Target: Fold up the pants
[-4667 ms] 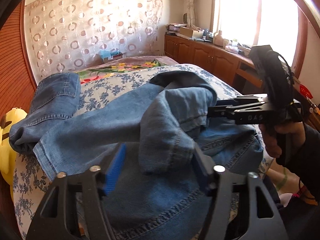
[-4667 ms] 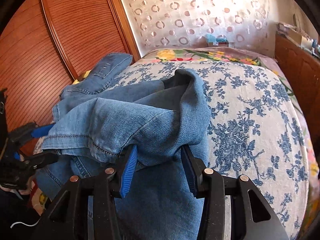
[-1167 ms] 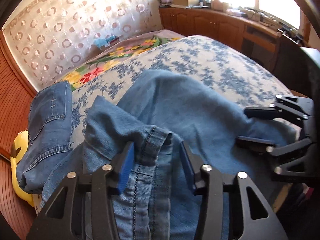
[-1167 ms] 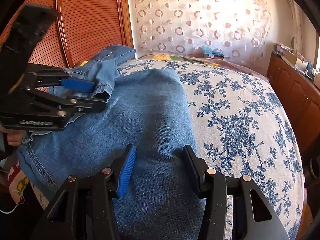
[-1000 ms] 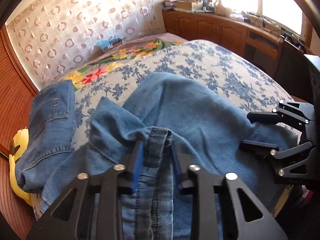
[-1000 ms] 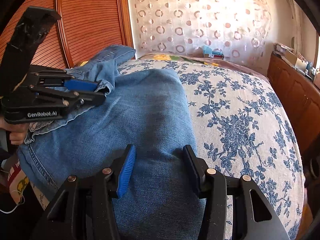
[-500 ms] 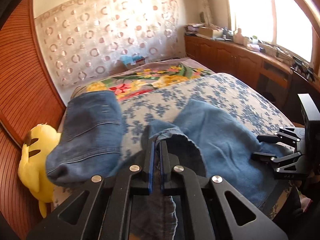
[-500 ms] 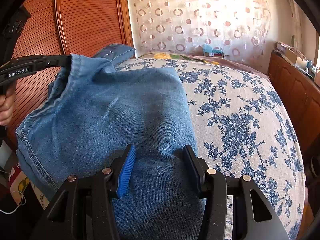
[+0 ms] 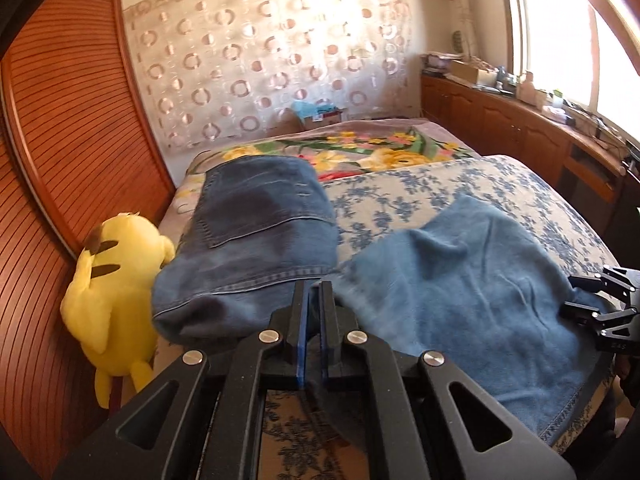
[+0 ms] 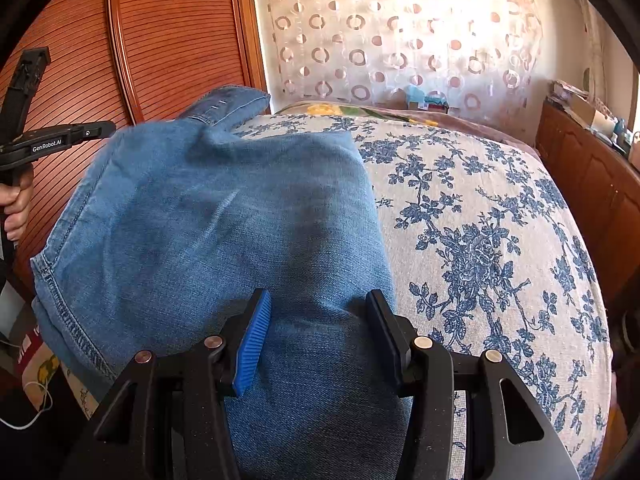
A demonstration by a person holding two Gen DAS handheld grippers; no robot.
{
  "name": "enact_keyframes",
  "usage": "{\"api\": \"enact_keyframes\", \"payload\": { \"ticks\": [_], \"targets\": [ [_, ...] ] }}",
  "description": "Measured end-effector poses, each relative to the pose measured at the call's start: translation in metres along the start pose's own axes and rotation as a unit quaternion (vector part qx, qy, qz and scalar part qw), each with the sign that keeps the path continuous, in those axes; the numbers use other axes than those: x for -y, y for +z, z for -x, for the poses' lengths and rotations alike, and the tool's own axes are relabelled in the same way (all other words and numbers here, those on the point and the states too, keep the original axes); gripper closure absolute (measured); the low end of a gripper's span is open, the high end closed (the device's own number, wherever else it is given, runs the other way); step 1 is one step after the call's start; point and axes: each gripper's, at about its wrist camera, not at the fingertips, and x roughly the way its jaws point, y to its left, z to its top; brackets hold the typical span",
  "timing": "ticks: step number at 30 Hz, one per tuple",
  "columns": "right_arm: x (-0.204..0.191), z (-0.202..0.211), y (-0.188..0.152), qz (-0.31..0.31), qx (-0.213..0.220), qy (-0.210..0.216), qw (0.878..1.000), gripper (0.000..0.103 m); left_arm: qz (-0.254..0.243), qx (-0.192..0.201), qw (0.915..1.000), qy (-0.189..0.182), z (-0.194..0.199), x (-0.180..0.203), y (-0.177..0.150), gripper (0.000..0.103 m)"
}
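While we hold the left gripper pressed together, its blue pads pinch a fold of the light pants right at the tip, and the cloth at that spot is blurred. From our left wrist view the pants spread across the near part of the bed, running from the pinched corner toward the right edge, where the right gripper sits at the far side of the denim. We cannot tell from that view whether it touches the cloth.

From our right wrist view the right gripper is spread wide, its fingers straddling the pants without closing on them; the denim lies under and between the two pads. The pants cover the left half of the flowered bedspread, with a stitched hem along the near left edge hanging at the bed's side. The upper left corner of the pants is raised toward the left gripper, which our hand grips by its handle in front of the slatted wooden door.

A second, darker pair of jeans lies folded farther up the bed, just beside the light pair and touching a yellow plush that leans at the bed's left edge against the door. A spotted curtain hangs behind the bed, and wooden cabinets line the right wall under a bright window.
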Motion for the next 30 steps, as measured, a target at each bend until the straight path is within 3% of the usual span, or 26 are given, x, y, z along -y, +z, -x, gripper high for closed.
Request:
{"api": "enact_keyframes", "payload": {
  "ticks": [5,7,11,13,16,24,30],
  "targets": [
    [0.000,-0.001,0.001,0.000,-0.002,0.001,1.000,0.052,0.007,-0.002,0.9998,-0.020,0.005,-0.002,-0.007,0.097],
    [0.000,-0.001,0.001,-0.001,-0.002,0.001,1.000,0.052,0.010,-0.005,0.9995,-0.028,0.008,0.001,-0.012,0.083],
    [-0.001,-0.001,0.001,0.001,-0.001,0.000,1.000,0.051,0.008,-0.009,0.9990,-0.042,0.012,0.010,-0.023,0.069],
    [-0.002,0.000,0.000,0.002,0.000,-0.002,1.000,0.052,0.010,-0.009,0.9984,-0.055,0.013,0.015,-0.030,0.050],
    [-0.003,0.001,-0.001,0.004,0.001,-0.005,1.000,0.051,0.018,-0.009,0.9969,-0.076,0.014,0.021,-0.037,0.037],
    [-0.003,0.004,-0.001,0.011,0.001,-0.003,1.000,0.052,0.021,-0.005,0.9945,-0.102,0.027,0.040,-0.055,0.035],
    [0.001,0.047,-0.007,0.039,0.020,-0.016,0.999,0.052,0.016,-0.001,0.9936,-0.111,0.042,0.052,-0.067,0.035]
  ]
}}
